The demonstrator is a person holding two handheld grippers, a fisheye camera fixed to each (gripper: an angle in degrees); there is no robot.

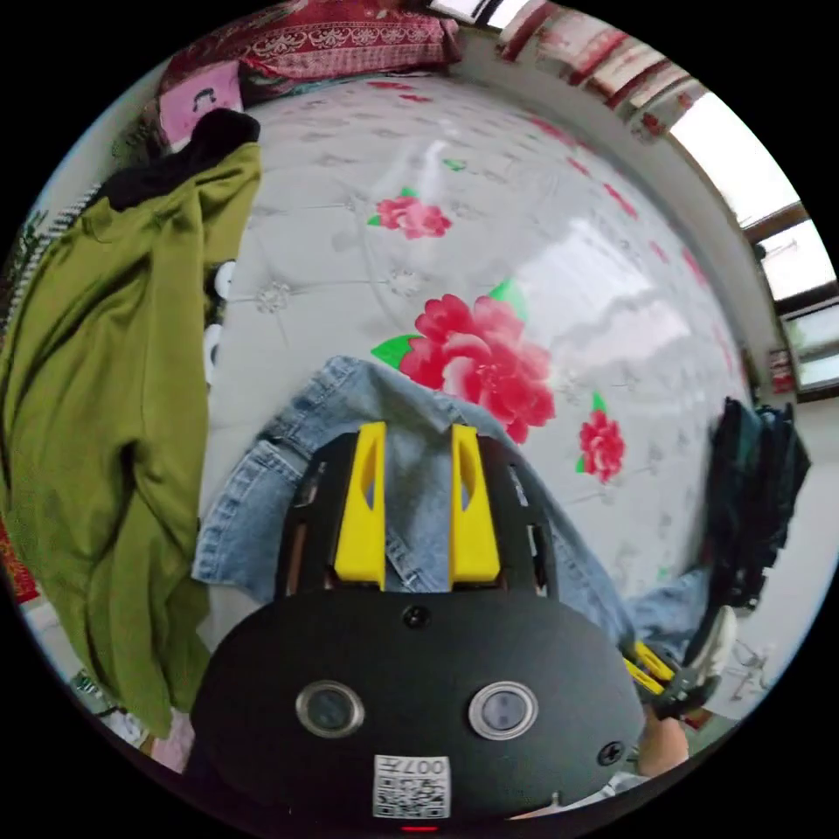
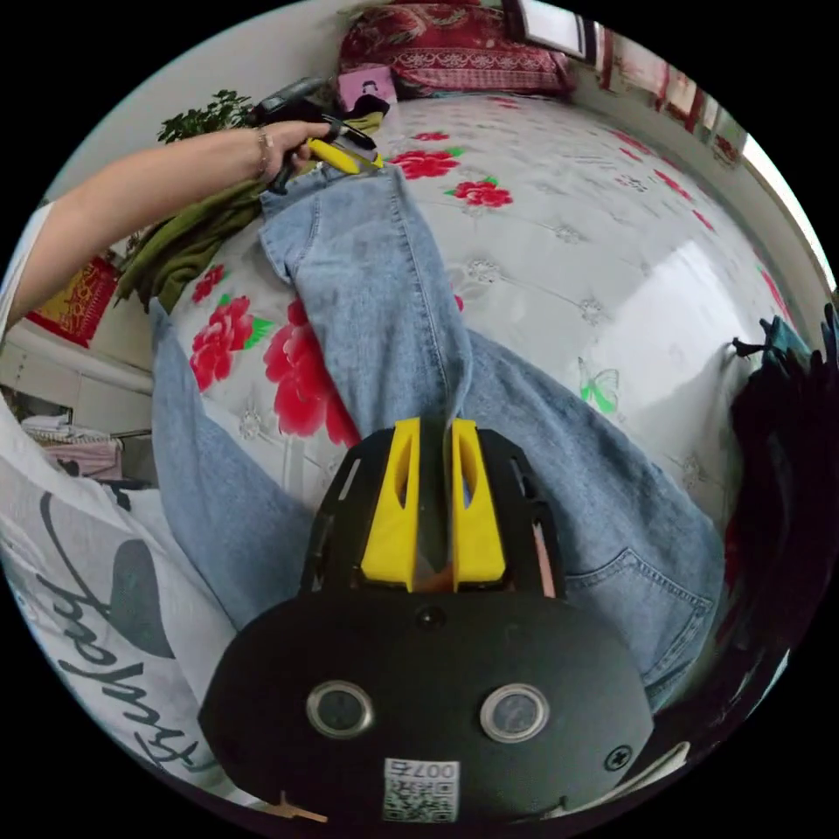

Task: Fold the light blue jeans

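The light blue jeans point(image 2: 384, 288) lie stretched across a white bed cover printed with red flowers point(image 2: 568, 218). My right gripper point(image 2: 434, 428) is shut on a fold of denim near the waist and back pocket. One leg runs from there to my left gripper point(image 2: 354, 157), held in a hand at the leg's end. In the left gripper view, my left gripper point(image 1: 418, 433) has denim between its yellow jaws, and the jeans point(image 1: 262, 507) spread out on both sides of it. My right gripper point(image 1: 647, 669) shows at the lower right on the same denim.
An olive green garment point(image 1: 105, 367) lies along the bed's left side beside the jeans. A dark pile of clothes point(image 1: 752, 481) sits at the right edge of the bed. Red patterned pillows point(image 1: 332, 39) are at the head. The person's white printed shirt point(image 2: 79, 559) is close by.
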